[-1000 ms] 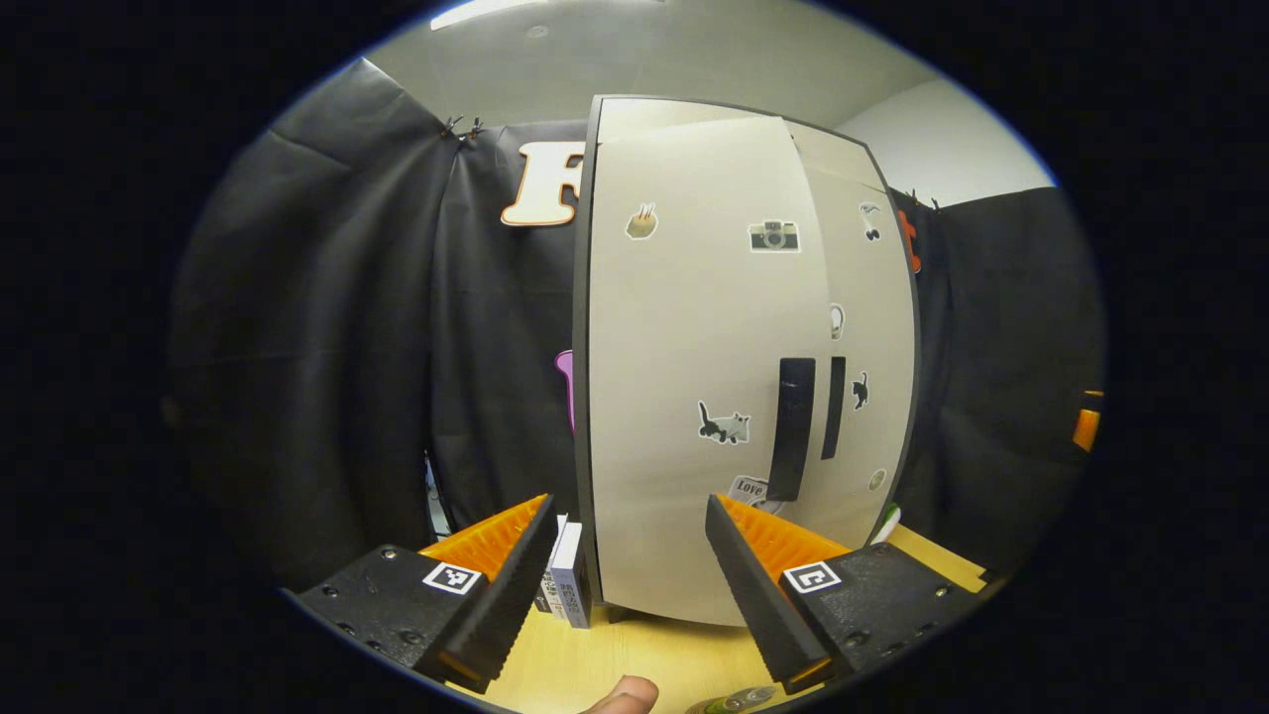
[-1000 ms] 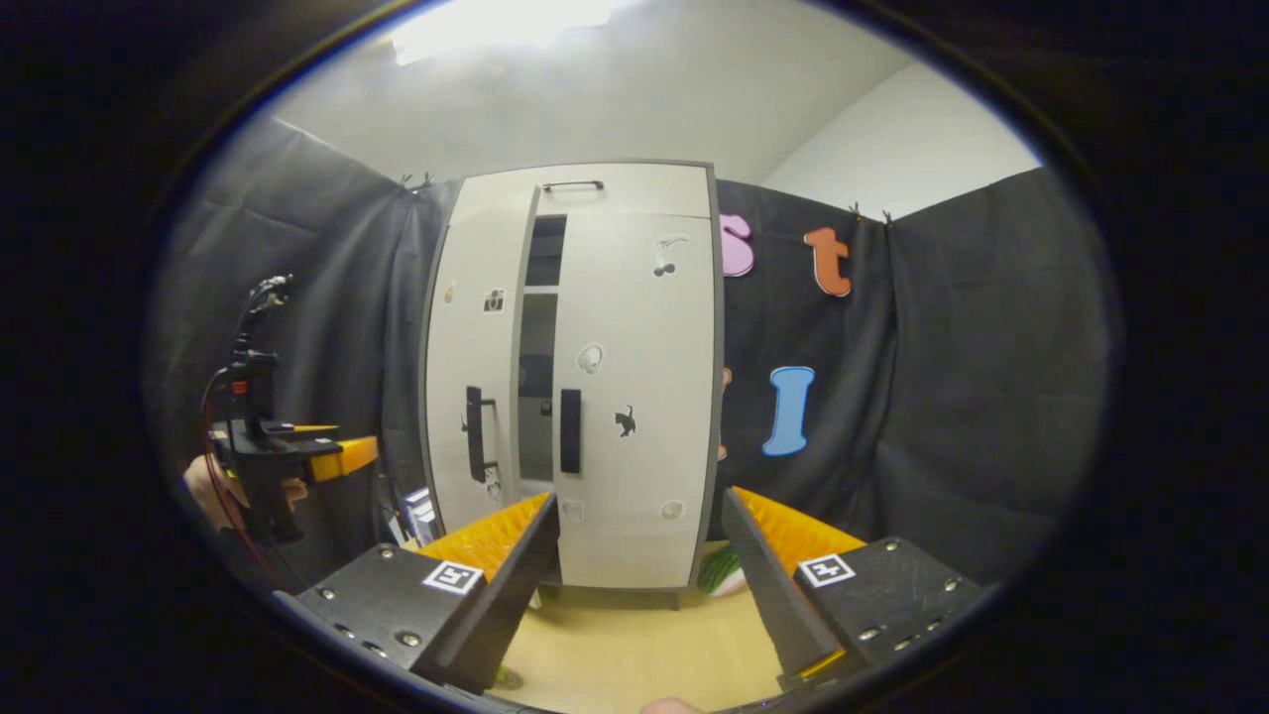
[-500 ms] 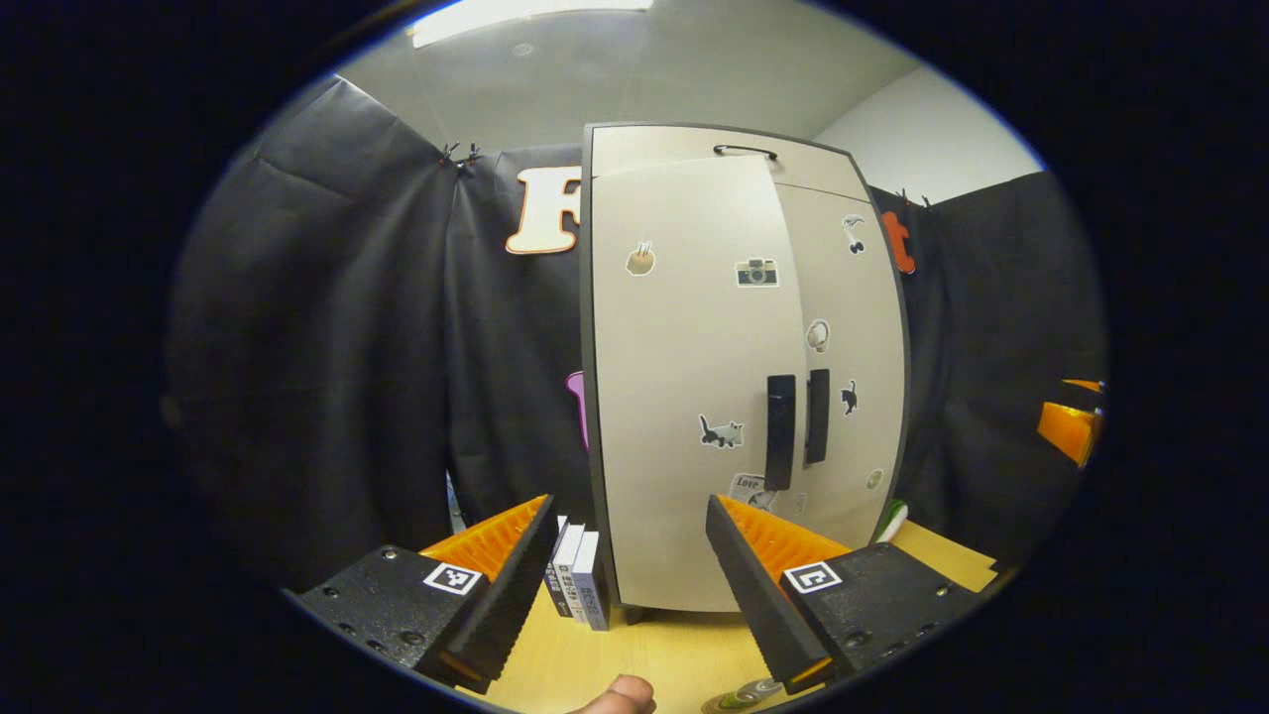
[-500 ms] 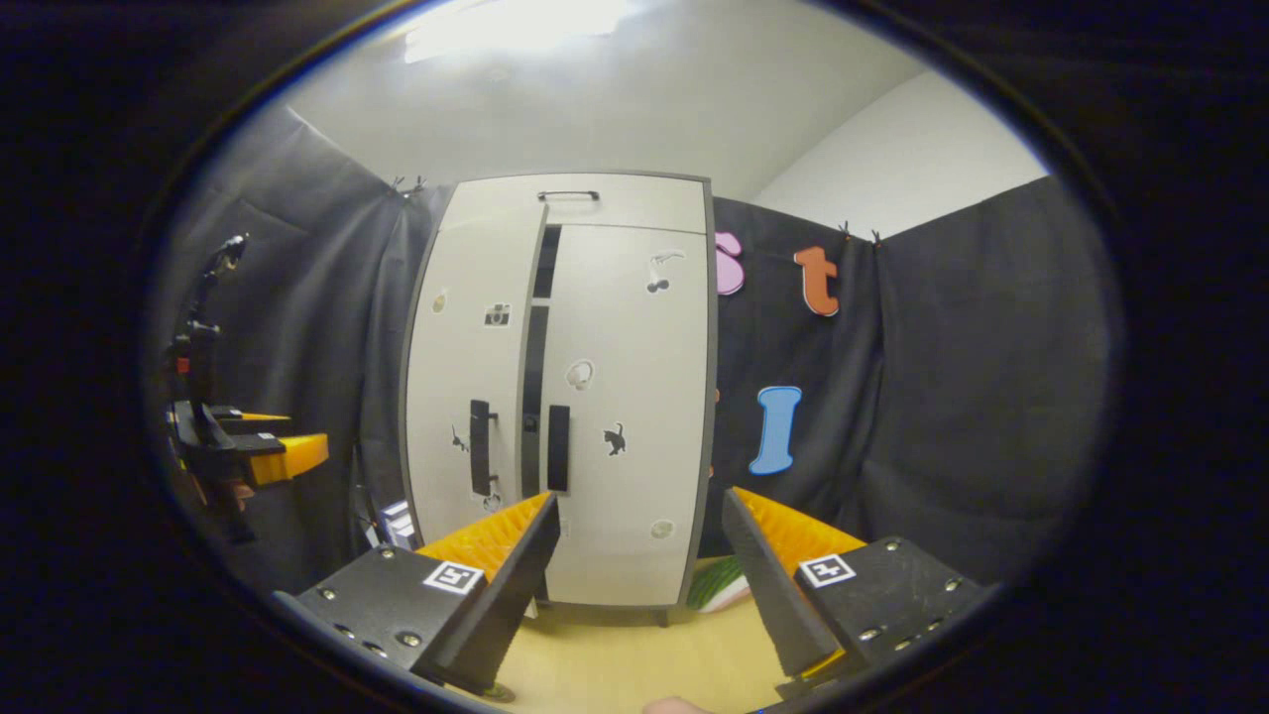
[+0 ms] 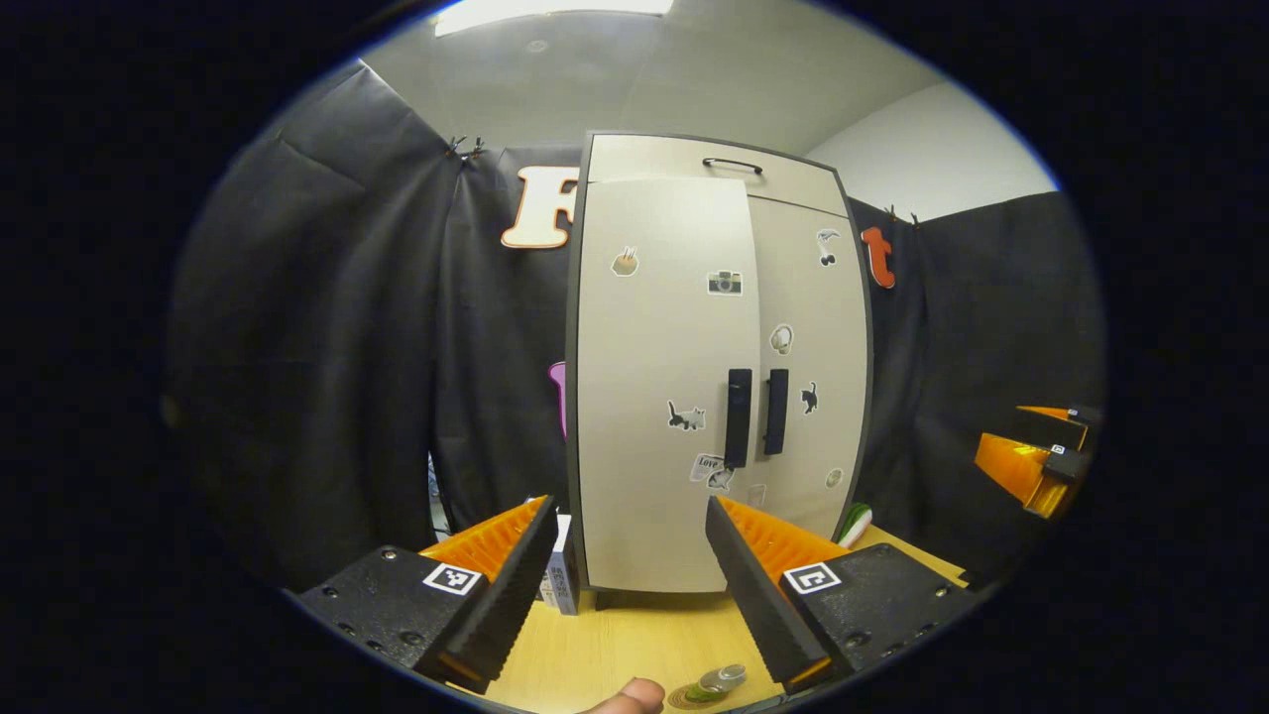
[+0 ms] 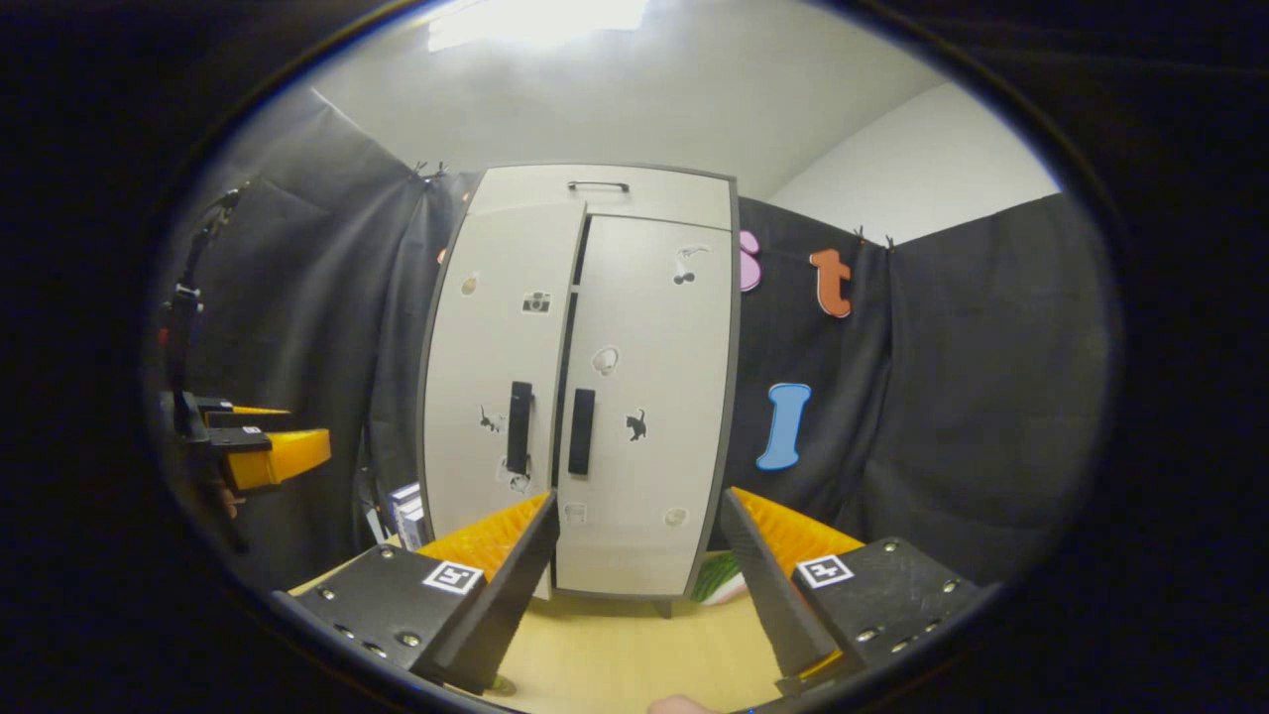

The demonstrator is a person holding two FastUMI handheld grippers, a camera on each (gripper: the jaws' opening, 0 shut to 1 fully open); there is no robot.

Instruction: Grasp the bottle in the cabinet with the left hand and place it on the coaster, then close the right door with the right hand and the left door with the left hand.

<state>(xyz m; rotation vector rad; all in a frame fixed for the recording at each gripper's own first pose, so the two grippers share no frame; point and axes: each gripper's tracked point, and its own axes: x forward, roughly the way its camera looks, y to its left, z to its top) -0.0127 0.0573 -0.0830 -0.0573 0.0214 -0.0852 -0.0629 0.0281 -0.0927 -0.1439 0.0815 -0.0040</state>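
Beside the closed cabinet (image 5: 674, 397), upright books (image 5: 562, 575), touching.

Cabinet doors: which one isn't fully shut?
The pale left door, carrying the camera sticker: its inner edge stands slightly proud, leaving a dark gap beside the flush right door.

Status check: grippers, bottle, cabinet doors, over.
Both hand-held grippers open, empty, left, right. Bottle on coaster. Right door shut; left door nearly shut. Nothing blocking.
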